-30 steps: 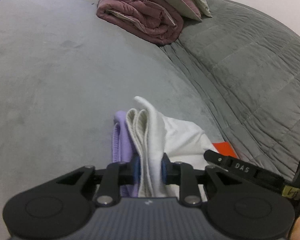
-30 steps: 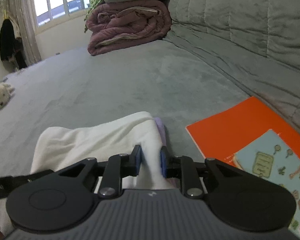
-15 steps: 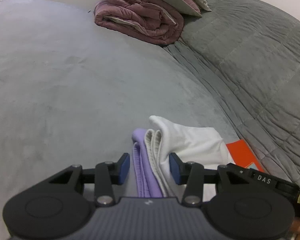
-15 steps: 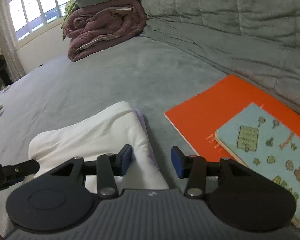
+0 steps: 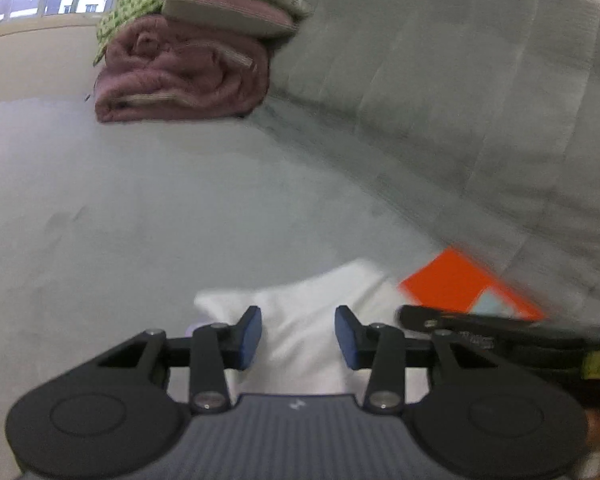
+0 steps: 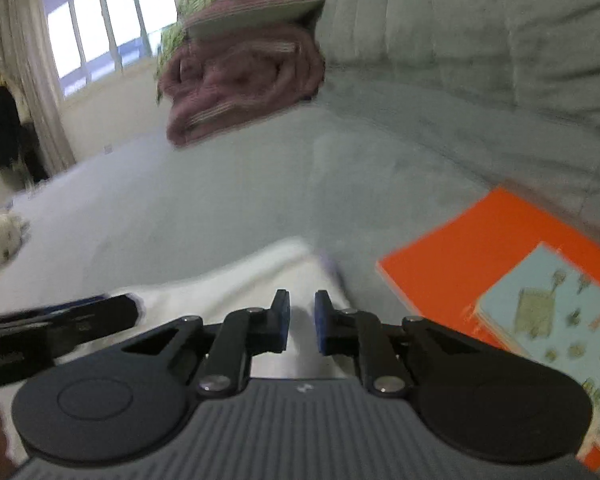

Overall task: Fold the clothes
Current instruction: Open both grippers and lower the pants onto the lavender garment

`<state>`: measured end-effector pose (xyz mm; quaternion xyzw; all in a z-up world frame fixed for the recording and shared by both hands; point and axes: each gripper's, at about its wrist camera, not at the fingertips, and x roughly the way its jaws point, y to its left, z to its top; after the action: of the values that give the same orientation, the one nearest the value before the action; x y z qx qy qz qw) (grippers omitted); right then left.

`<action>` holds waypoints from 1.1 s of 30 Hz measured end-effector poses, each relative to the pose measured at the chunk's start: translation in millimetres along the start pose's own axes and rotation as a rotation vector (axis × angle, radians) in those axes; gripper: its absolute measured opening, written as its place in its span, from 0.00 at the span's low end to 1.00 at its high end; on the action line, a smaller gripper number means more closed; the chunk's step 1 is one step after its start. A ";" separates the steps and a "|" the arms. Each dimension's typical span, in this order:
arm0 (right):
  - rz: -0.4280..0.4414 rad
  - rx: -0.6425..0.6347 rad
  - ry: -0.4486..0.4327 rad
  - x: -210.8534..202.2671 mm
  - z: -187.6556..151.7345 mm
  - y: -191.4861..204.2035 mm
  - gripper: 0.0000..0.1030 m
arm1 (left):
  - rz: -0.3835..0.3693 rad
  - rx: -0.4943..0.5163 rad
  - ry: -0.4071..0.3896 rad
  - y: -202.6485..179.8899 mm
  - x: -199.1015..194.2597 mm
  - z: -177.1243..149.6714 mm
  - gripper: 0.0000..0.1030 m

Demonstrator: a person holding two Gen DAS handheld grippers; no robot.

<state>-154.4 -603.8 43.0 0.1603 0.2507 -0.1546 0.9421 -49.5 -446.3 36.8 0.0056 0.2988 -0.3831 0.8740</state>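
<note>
Both sets of jaws have let go since 1 second ago, when each was clamped on the stacked edge of the white garment (image 5: pixel 300 320); the cloth now lies flat on the grey bed (image 5: pixel 140 208) as a compact white bundle, with a sliver of lilac cloth (image 6: pixel 329 266) showing at its far corner.

On the left gripper (image 5: pixel 298 336) the jaws stand wide apart, hanging over the near part of the bundle and holding nothing. On the right gripper (image 6: pixel 302 326) the jaws stand a narrow gap apart, empty too, with white cloth visible behind the gap. Both views are blurred, so how neat the edges are is hard to judge.

As it lies, the bundle would fit either a finished fold just set down or a pause between 2 folds; the pictures do not settle which. Either way, good handling here probably means drawing the pads straight clear of the fabric so no layer catches and drags open, and keeping both grippers level as they move.

Just beside the bundle, on its right, an orange book (image 6: pixel 480 252) with a pale blue booklet (image 6: pixel 556 312) on top crowds that side, so cloth could slide against it. Farther off sit a rolled maroon blanket (image 5: pixel 180 76) and a grey quilt (image 5: pixel 460 80).
</note>
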 end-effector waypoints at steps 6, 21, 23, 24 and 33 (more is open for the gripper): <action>0.005 -0.023 0.067 10.6 -10.1 1.6 0.09 | -0.027 -0.033 -0.008 15.0 5.2 -3.8 0.33; 0.002 0.168 0.143 -12.3 -6.0 3.1 0.21 | -0.131 0.148 0.154 -38.4 62.4 74.5 0.61; 0.012 0.170 0.151 -10.0 -8.2 2.2 0.21 | -0.104 0.174 0.212 -44.2 86.9 74.1 0.61; 0.017 0.171 0.156 -8.9 -9.4 1.6 0.21 | -0.092 0.188 0.231 -46.0 96.4 72.6 0.61; 0.050 0.148 0.180 -6.2 -15.8 1.1 0.20 | -0.105 0.115 0.295 -35.4 129.5 60.6 0.00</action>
<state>-165.7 -595.5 33.5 0.2490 0.3180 -0.1340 0.9049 26.5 -572.0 26.2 0.0962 0.4012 -0.4395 0.7979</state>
